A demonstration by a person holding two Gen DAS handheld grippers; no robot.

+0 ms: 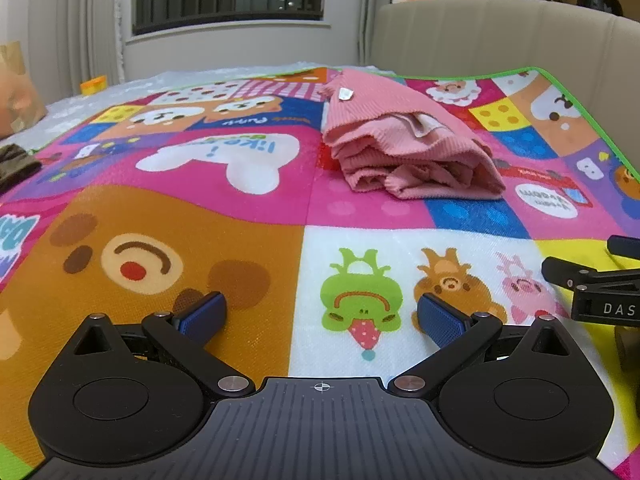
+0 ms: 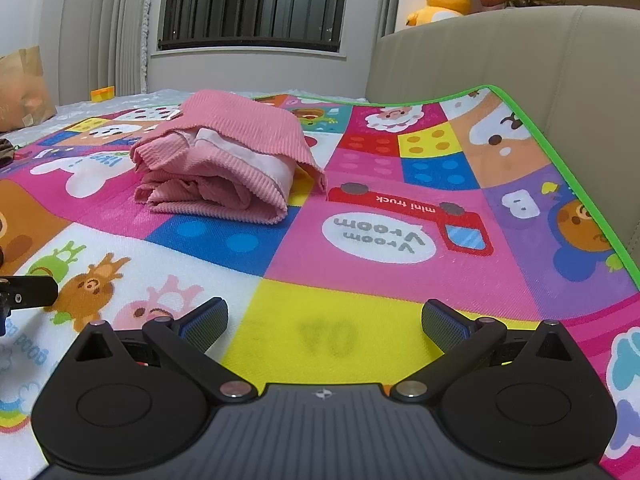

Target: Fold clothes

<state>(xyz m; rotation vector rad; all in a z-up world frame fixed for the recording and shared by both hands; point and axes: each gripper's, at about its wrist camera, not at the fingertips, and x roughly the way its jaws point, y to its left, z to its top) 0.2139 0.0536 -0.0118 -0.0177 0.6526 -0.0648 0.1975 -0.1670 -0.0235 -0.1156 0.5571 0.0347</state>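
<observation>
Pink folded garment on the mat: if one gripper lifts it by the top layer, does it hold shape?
Probably not. The pink garment is soft ribbed fabric in loose stacked layers, so it would likely unfold and droop. It looks light. On the play mat, a push would probably bunch it rather than slide it whole.

Pink ribbed corduroy-like cloth on the folded garment [image 1: 404,148], soft and matt, with a smoother pale lining at the open edge. Play mat [image 1: 248,208] of printed, finely woven-textured material with a slight sheen, edged in green binding. Matt black plastic on the left gripper [image 1: 320,320] and right gripper [image 2: 324,326], with bright metal rivets and blue, finely ridged finger pads [image 2: 204,326]. Beige padded headboard [image 2: 500,52] in smooth leather-like upholstery. Plush yellow duck toy [image 2: 444,0].
</observation>
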